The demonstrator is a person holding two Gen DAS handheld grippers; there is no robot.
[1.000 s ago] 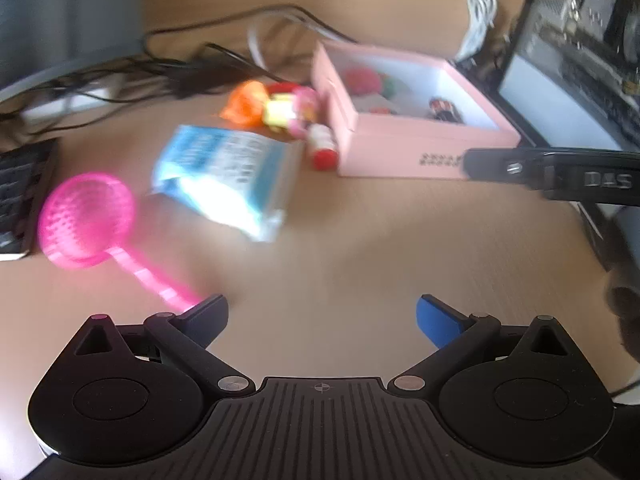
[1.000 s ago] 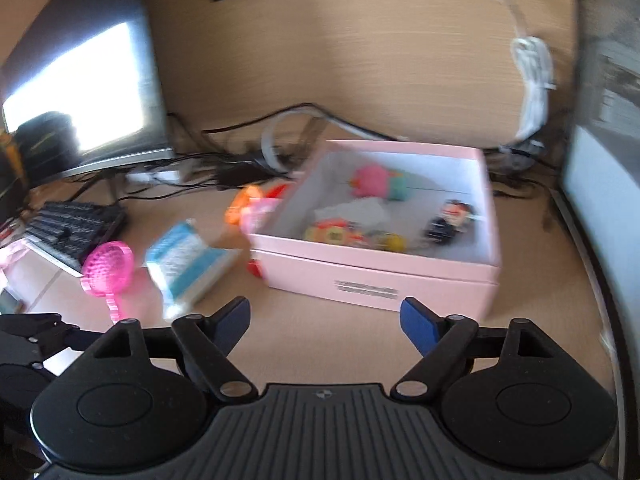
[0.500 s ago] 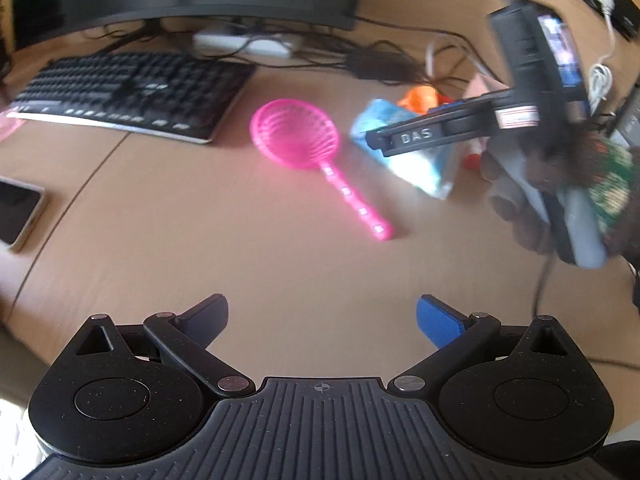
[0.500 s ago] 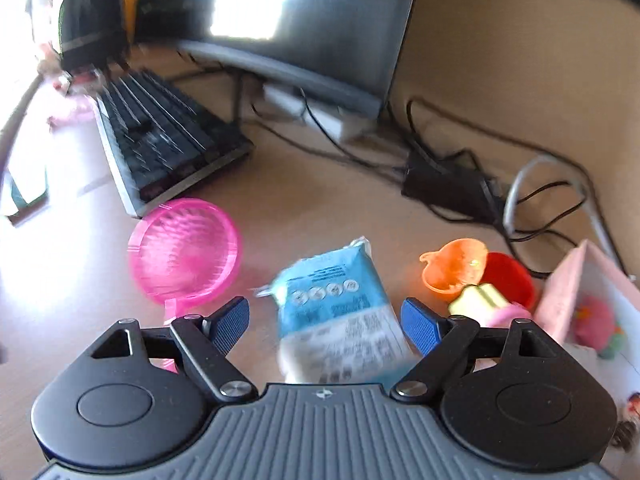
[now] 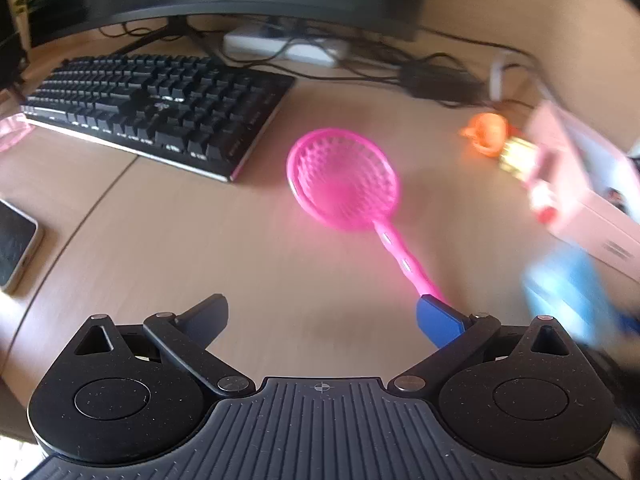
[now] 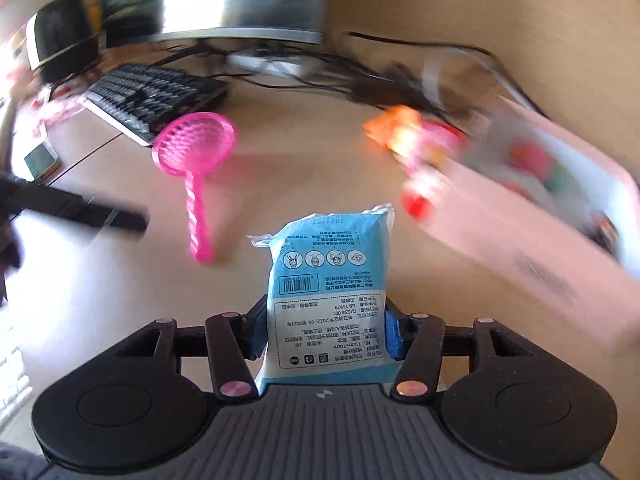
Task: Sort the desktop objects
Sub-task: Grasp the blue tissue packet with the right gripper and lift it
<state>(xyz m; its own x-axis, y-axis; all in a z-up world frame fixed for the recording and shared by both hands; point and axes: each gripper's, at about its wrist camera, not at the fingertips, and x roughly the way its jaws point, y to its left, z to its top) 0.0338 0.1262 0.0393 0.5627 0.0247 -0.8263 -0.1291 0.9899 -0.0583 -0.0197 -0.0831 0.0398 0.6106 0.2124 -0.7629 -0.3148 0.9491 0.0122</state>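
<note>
One blue packet [image 6: 328, 280] sits between the closing jaws of the right gripper [image 6: 326, 332], its pads pressing its sides. One pink strainer [image 5: 344, 184], one keyboard [image 5: 156, 104] and one pink box [image 6: 540, 220] lie on the desk [image 5: 200, 248]; the left gripper [image 5: 324, 316] gapes, holding nothing.

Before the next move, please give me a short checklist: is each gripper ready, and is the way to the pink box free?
1. Blue packet sits between the right gripper pads: ok; the jaws are closing on it.
2. Grip is firm enough to lift: cannot tell; the closing is not finished.
3. Left gripper is open and empty: ok.
4. Pink strainer is lined up for the left gripper: not ok; its handle end lies at the right-side finger, not between the two.
5. Pink box is open on top: ok; toys show inside.
6. Small toys beside the box stay out of the way: cannot tell; the picture is blurred there.
</note>
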